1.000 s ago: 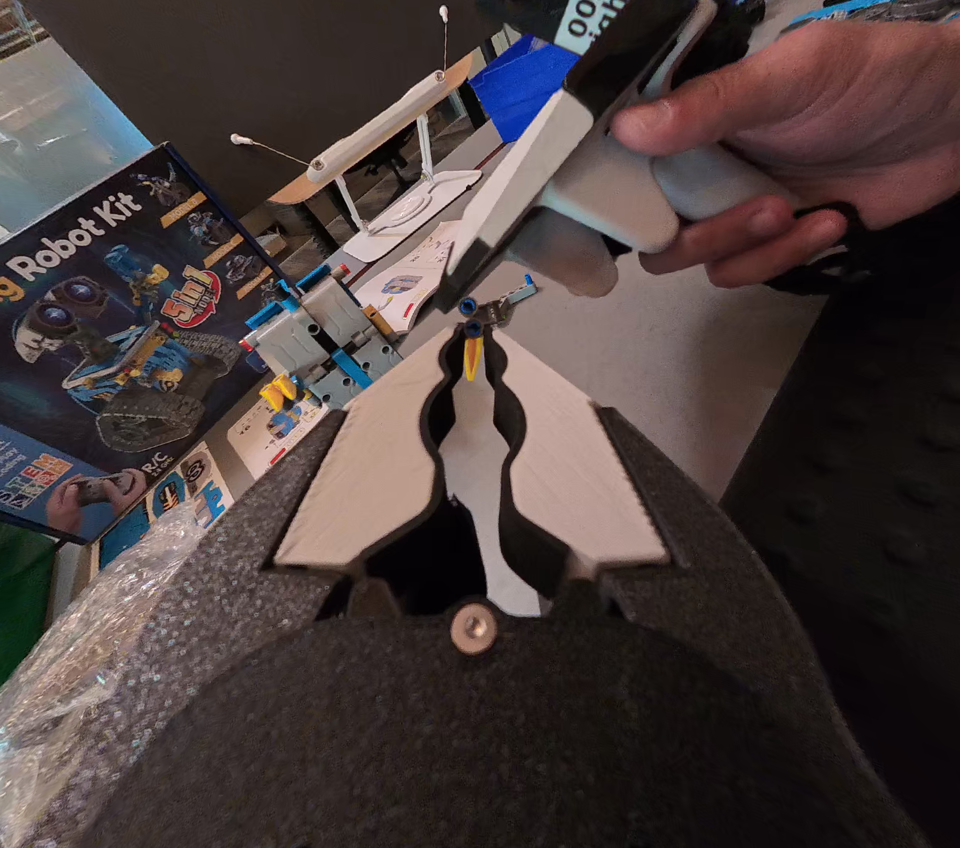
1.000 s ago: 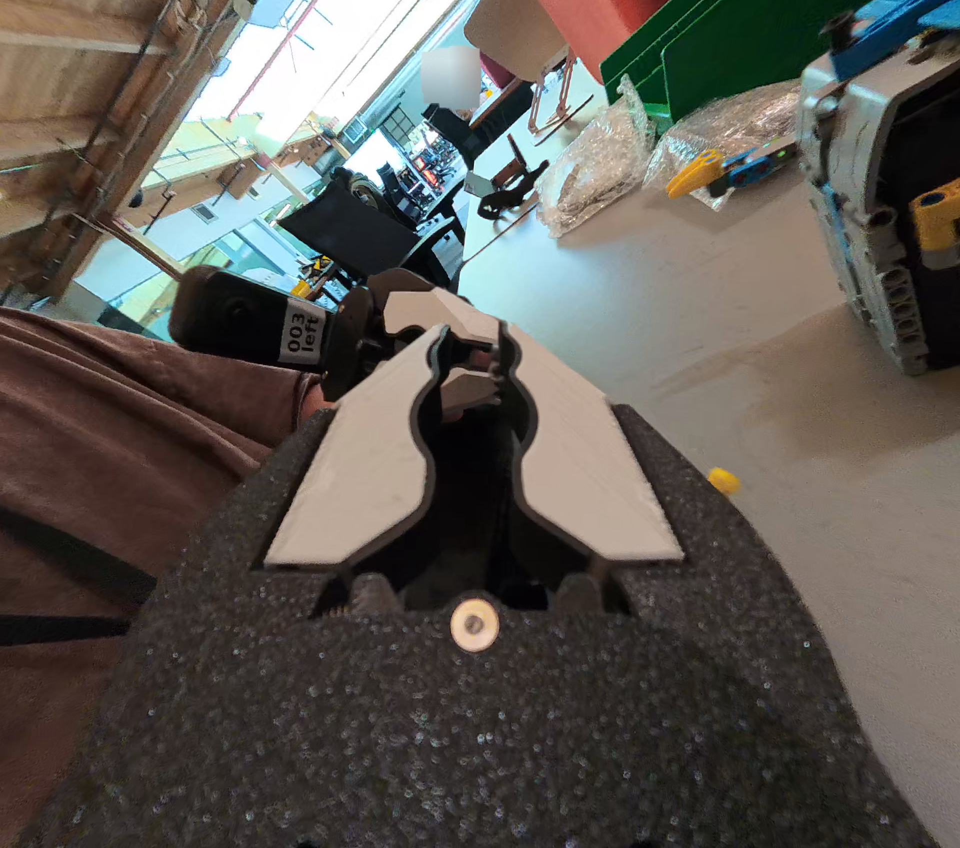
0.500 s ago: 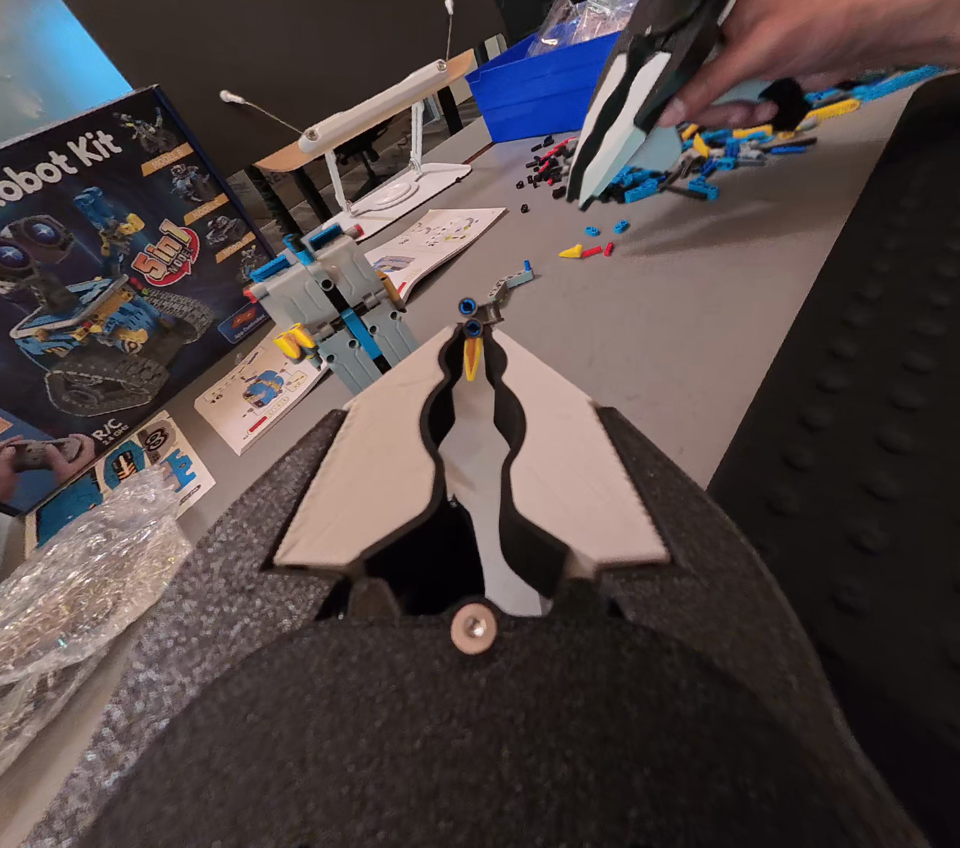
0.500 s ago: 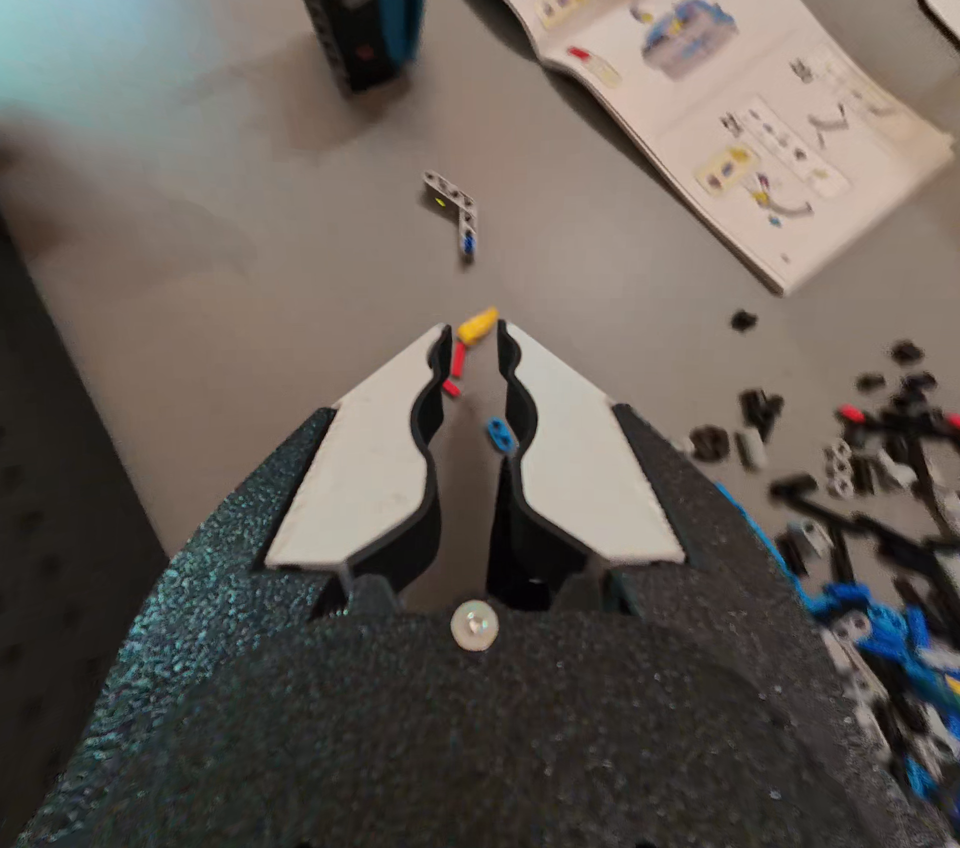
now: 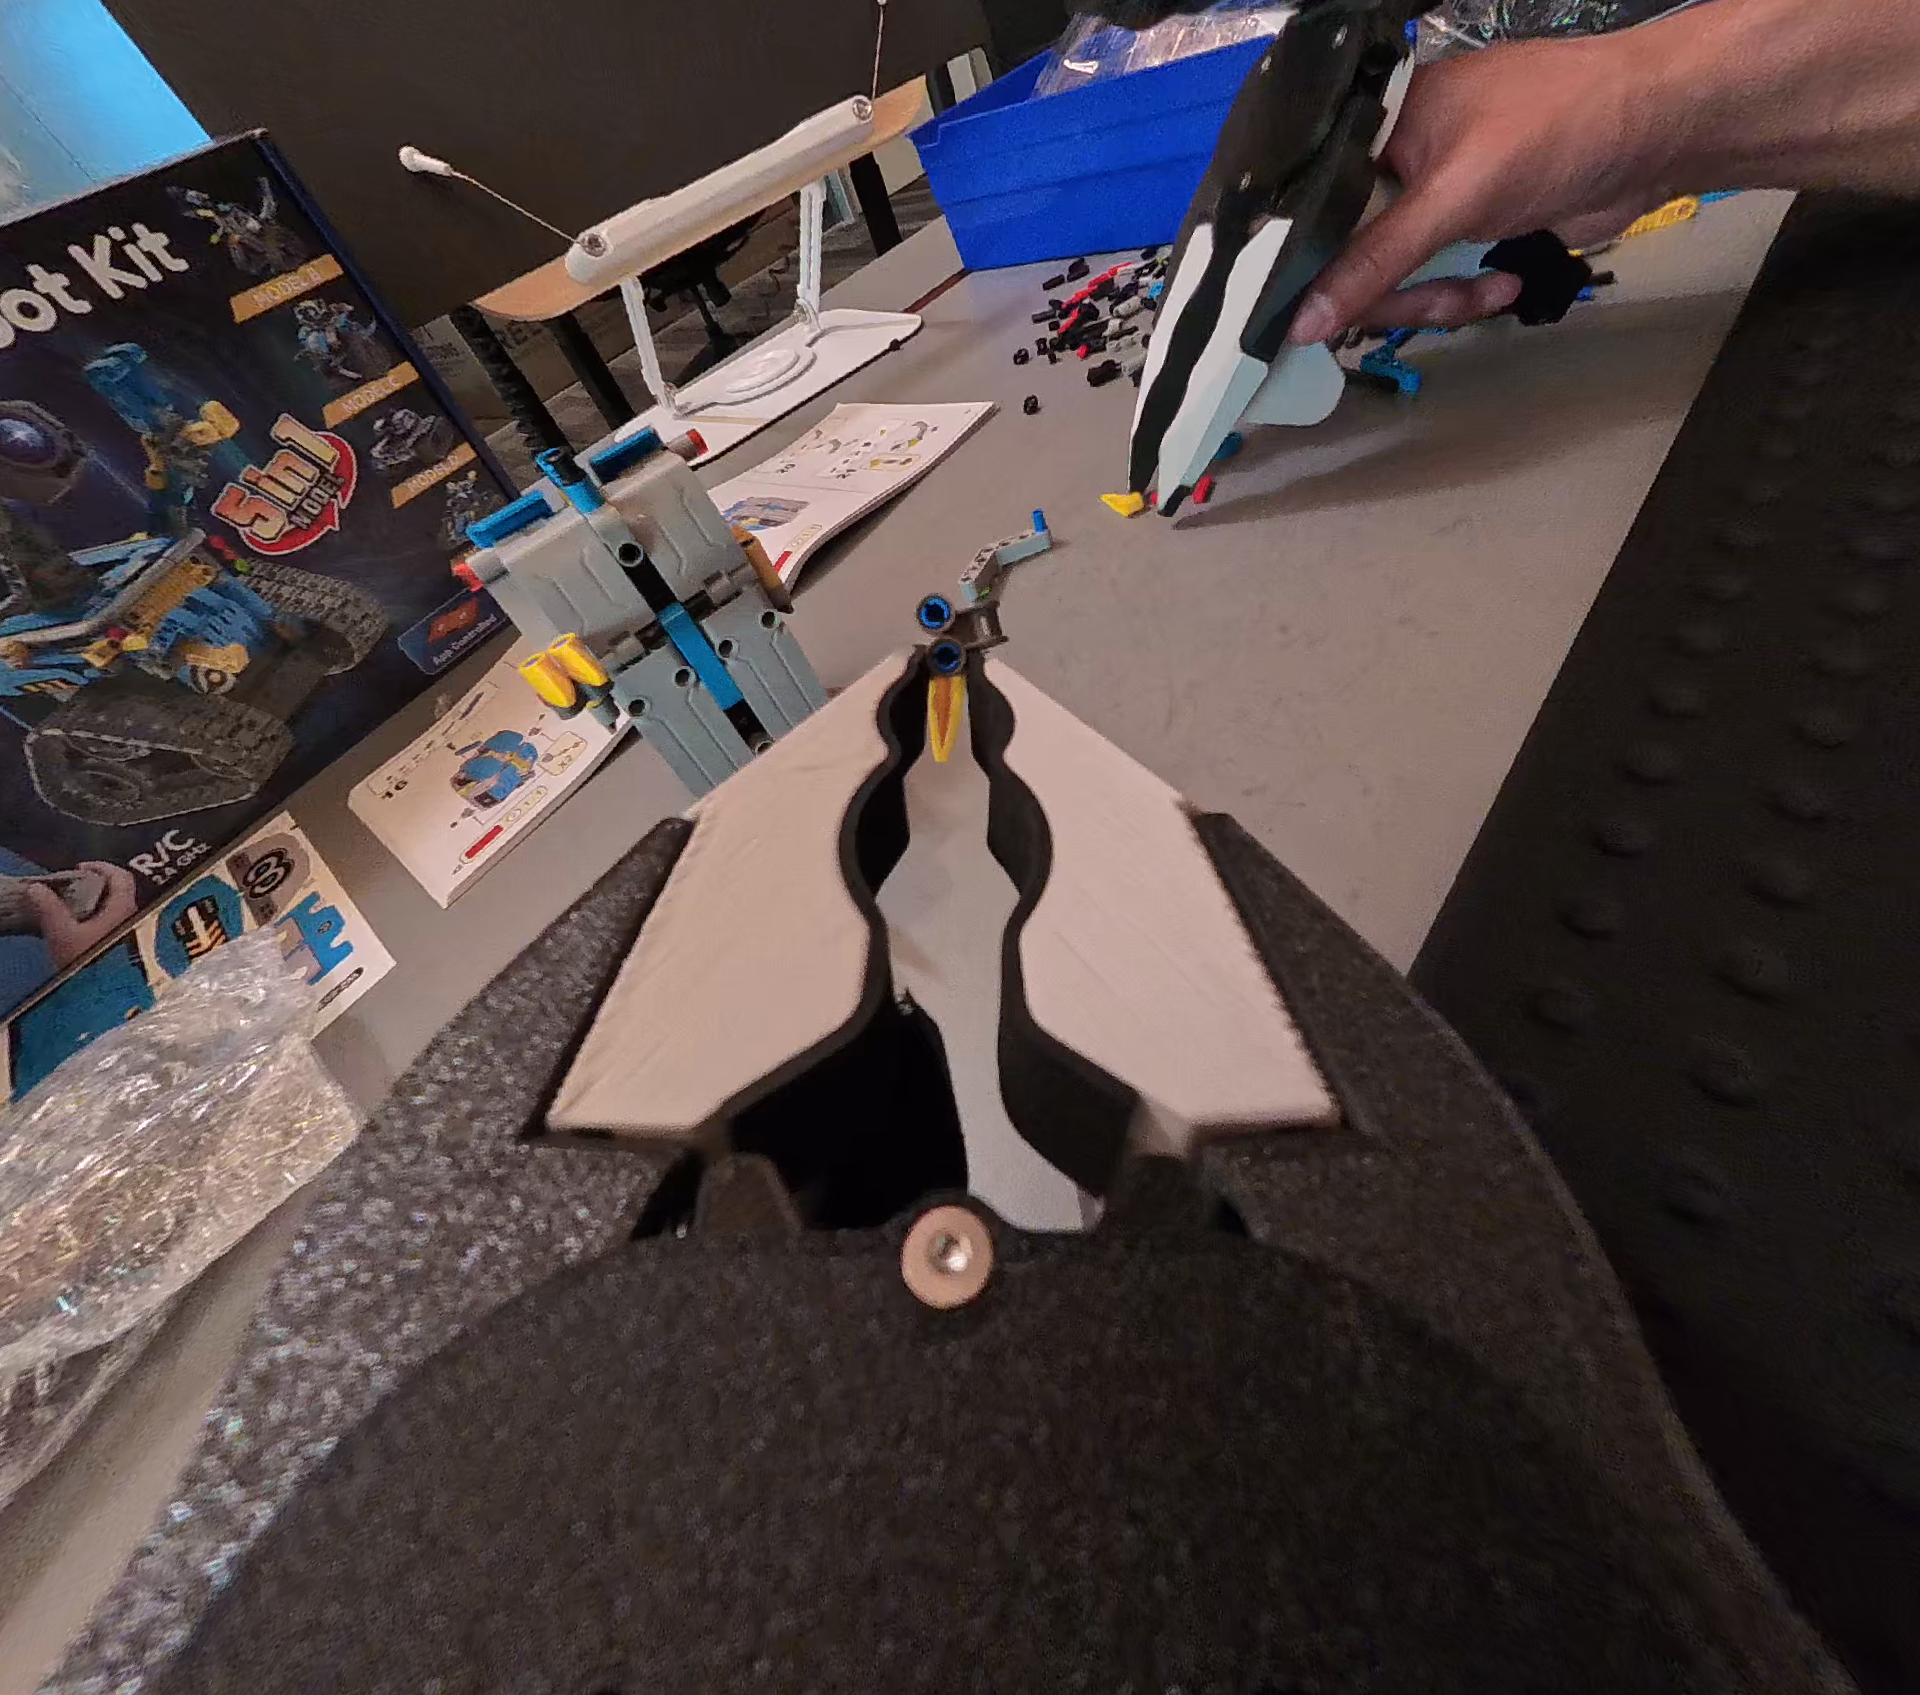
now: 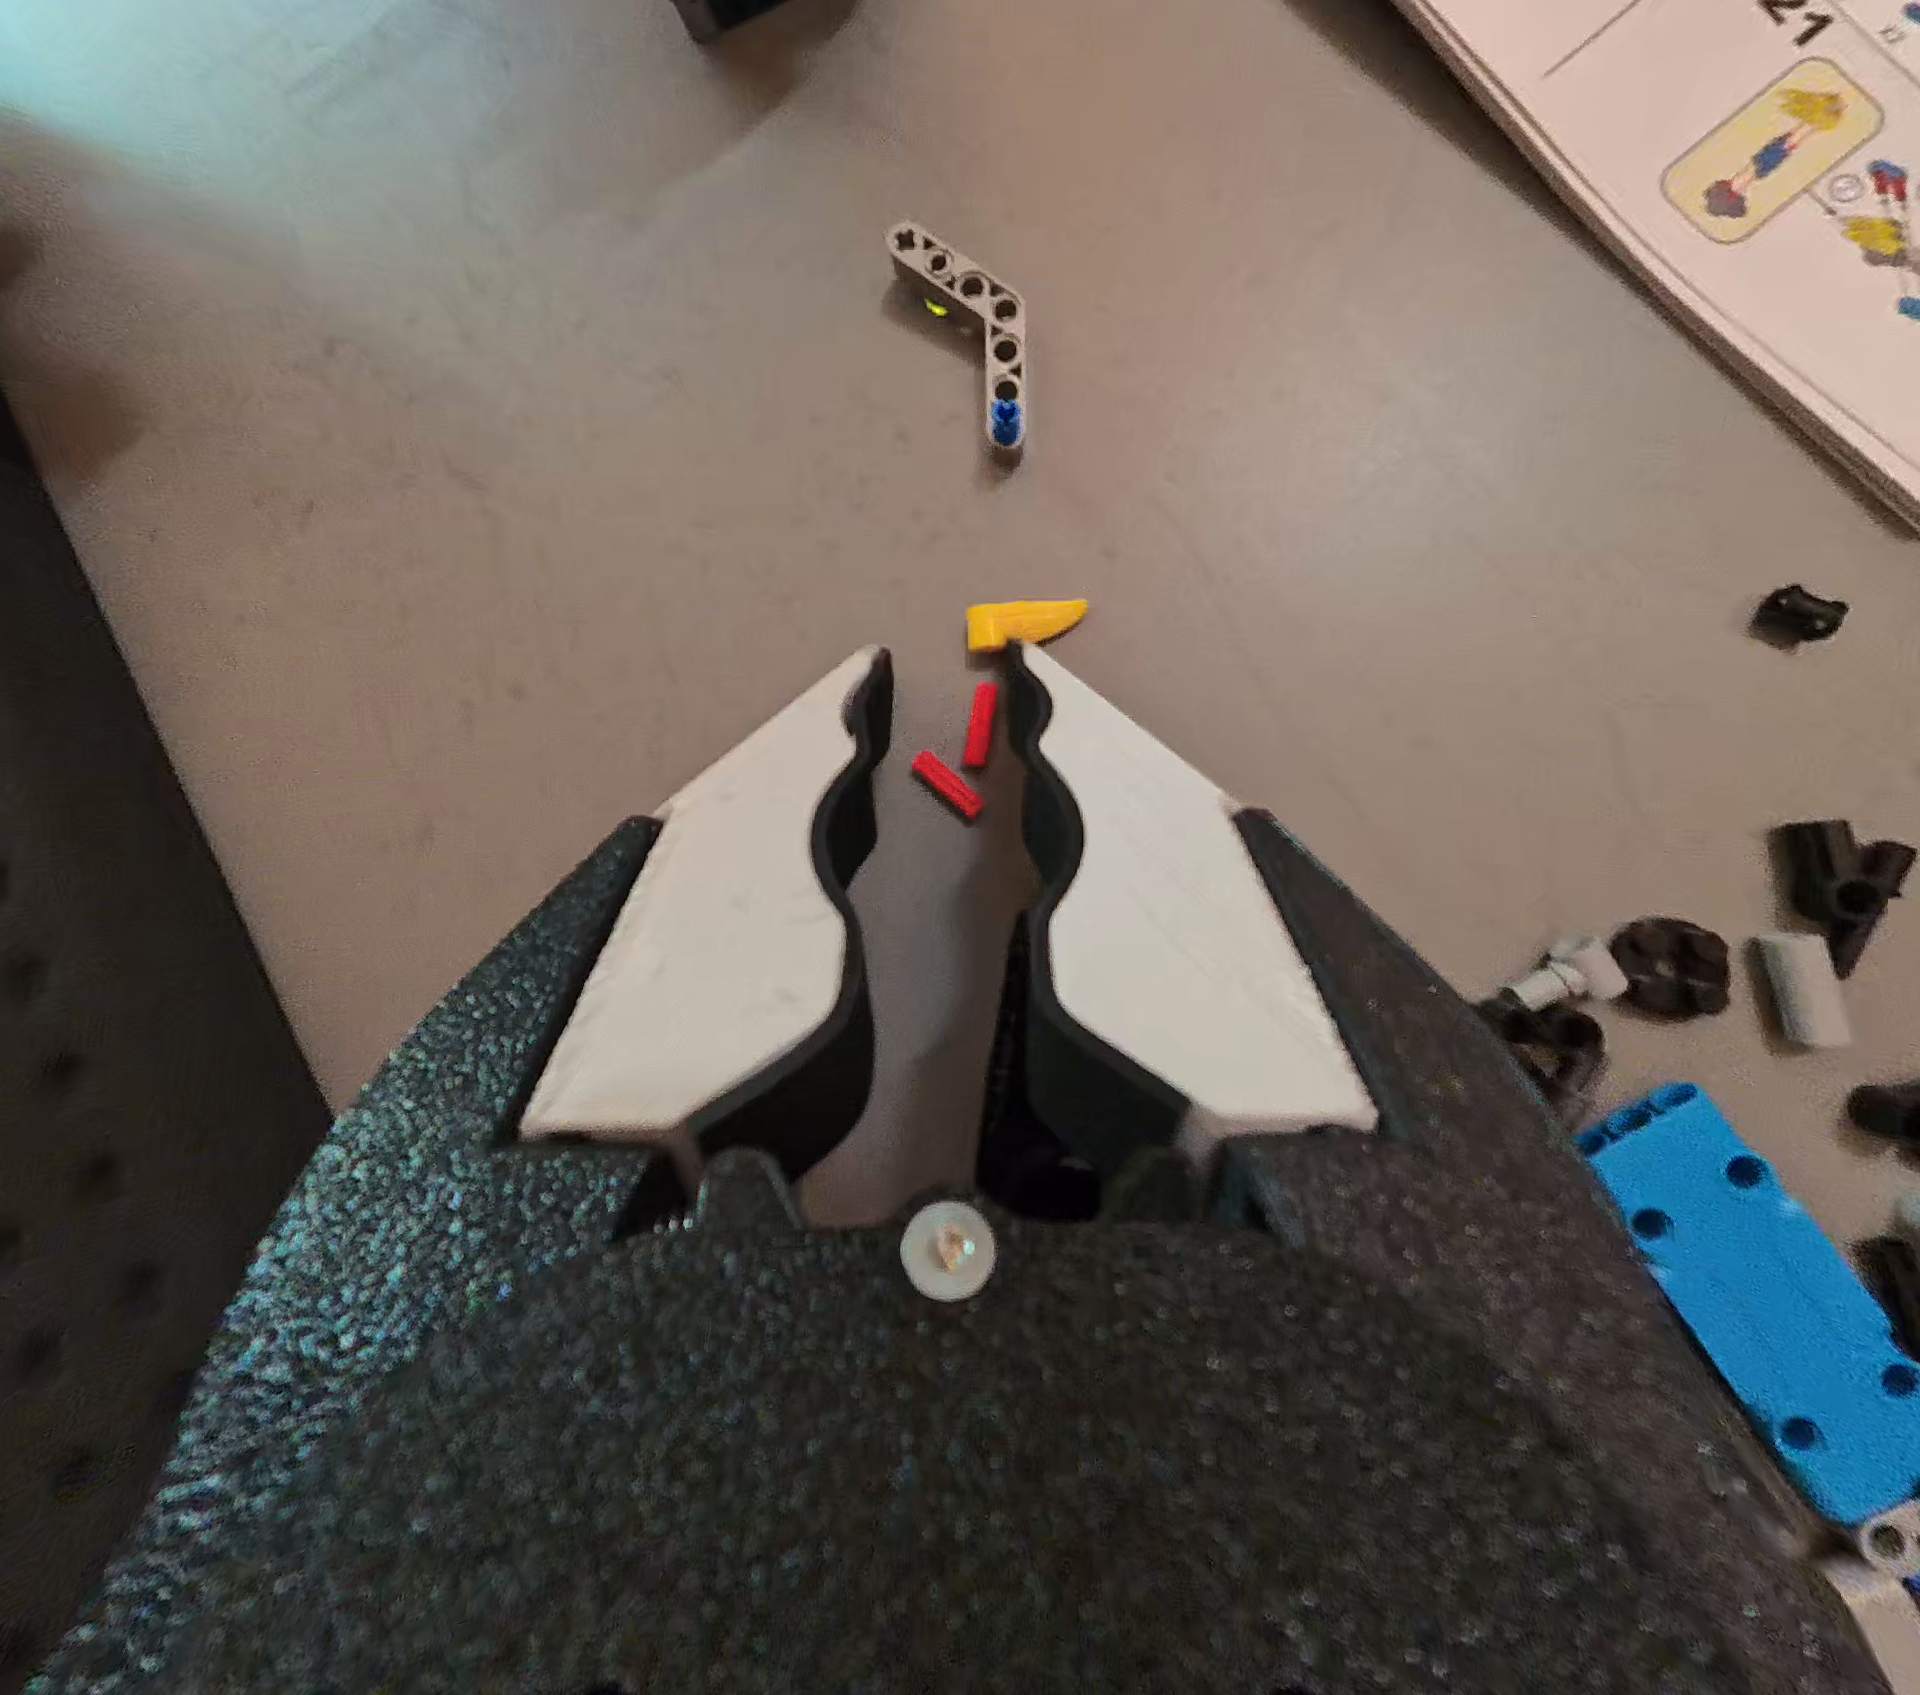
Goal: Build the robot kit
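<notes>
My left gripper (image 5: 948, 663) is shut on a small yellow piece (image 5: 943, 715) with blue pins (image 5: 935, 611) and a dark connector at its tip, held above the grey table (image 5: 1299, 710). My right gripper (image 6: 948, 658) is open, tips down close to the table, also seen in the left wrist view (image 5: 1164, 492). Two red pins (image 6: 979, 723) lie between its fingers. A loose yellow piece (image 6: 1023, 622) lies just past its right fingertip. A grey bent beam (image 6: 971, 305) with a blue pin lies farther ahead.
A partly built grey and blue model (image 5: 644, 606) stands by an open booklet (image 5: 852, 450) and the kit box (image 5: 156, 502). Loose parts (image 5: 1101, 315) and a blue bin (image 5: 1070, 170) are behind. Plastic bags (image 5: 135, 1157) lie at left, a black mat (image 5: 1714, 814) at right. Some 20 cm of space lies between my two pairs of fingers.
My right gripper swung away from the left gripper, turned down to the table and lowered over the two red pins. My left gripper kept its hold and barely moved.
</notes>
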Motion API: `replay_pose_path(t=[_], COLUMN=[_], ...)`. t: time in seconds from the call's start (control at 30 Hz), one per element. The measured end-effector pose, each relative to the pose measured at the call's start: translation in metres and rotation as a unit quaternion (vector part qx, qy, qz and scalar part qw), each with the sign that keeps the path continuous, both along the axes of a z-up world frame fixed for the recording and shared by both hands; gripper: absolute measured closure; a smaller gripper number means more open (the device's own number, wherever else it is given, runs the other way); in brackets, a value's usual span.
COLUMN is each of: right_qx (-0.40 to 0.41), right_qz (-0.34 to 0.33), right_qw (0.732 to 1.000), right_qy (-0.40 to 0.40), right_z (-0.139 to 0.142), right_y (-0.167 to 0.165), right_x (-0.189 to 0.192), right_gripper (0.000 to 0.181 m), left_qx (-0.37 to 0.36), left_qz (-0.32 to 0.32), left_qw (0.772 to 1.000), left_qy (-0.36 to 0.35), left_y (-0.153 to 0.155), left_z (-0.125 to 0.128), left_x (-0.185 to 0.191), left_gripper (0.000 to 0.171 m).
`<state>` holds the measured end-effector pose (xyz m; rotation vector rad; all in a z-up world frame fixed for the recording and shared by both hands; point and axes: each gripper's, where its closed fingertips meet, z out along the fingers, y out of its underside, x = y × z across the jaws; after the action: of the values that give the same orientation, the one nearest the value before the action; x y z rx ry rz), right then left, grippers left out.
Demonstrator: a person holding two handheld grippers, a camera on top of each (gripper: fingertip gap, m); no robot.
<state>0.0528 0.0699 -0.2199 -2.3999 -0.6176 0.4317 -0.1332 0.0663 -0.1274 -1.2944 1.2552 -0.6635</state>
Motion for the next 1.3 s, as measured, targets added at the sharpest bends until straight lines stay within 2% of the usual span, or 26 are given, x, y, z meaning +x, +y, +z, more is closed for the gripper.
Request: replay_pose_path(t=[0.1, 0.23, 0.33, 0.47, 0.6, 0.7, 0.77, 0.87, 0.97, 1.03, 1.17, 1.3], right_qx=[0.020, 0.075, 0.093, 0.095, 0.064, 0.065, 0.061, 0.063, 0.090, 0.107, 0.108, 0.139], right_qz=[0.002, 0.008, 0.022, 0.036, 0.035, 0.038, 0.037, 0.037, 0.053, 0.075, 0.152, 0.216], right_qw=[0.999, 0.992, 0.988, 0.991, 0.997, 0.997, 0.997, 0.997, 0.992, 0.979, 0.920, 0.868], right_qy=[-0.026, -0.100, -0.119, -0.091, -0.035, -0.027, -0.022, 0.001, 0.064, 0.156, 0.345, 0.425], right_z=[0.001, 0.003, 0.000, 0.000, -0.002, -0.002, -0.001, 0.004, 0.035, 0.071, 0.150, 0.214], right_y=[0.004, 0.009, 0.009, 0.013, 0.016, 0.016, 0.015, 0.014, 0.008, -0.004, -0.048, -0.092], right_x=[0.001, 0.009, 0.006, 0.004, 0.004, 0.004, 0.004, 0.000, -0.026, -0.059, -0.138, -0.197], right_gripper=[0.162, 0.160, 0.159, 0.156, 0.161, 0.162, 0.173, 0.174, 0.174, 0.174, 0.173, 0.175], left_qx=[0.003, 0.006, 0.006, 0.007, 0.010, 0.016, 0.022, 0.028, 0.030, 0.023, -0.014, -0.049], left_qz=[-0.003, -0.006, -0.008, -0.011, -0.015, -0.015, -0.015, -0.021, -0.035, -0.053, -0.119, -0.180], left_qw=[1.000, 1.000, 1.000, 1.000, 1.000, 1.000, 1.000, 0.999, 0.998, 0.996, 0.979, 0.949], left_qy=[0.002, 0.000, 0.002, 0.006, 0.011, 0.010, 0.004, -0.010, -0.036, -0.068, -0.166, -0.255], left_y=[-0.001, -0.003, -0.004, -0.005, -0.006, -0.007, -0.009, -0.013, -0.021, -0.029, -0.060, -0.097], left_z=[0.000, 0.000, 0.000, -0.001, -0.003, -0.002, 0.001, 0.007, 0.017, 0.028, 0.067, 0.115], left_x=[0.000, 0.000, 0.001, 0.002, 0.003, 0.003, 0.002, 0.001, 0.000, -0.001, -0.009, -0.023], left_gripper=[0.165, 0.165, 0.165, 0.164, 0.164, 0.165, 0.165, 0.165, 0.165, 0.165, 0.165, 0.165])
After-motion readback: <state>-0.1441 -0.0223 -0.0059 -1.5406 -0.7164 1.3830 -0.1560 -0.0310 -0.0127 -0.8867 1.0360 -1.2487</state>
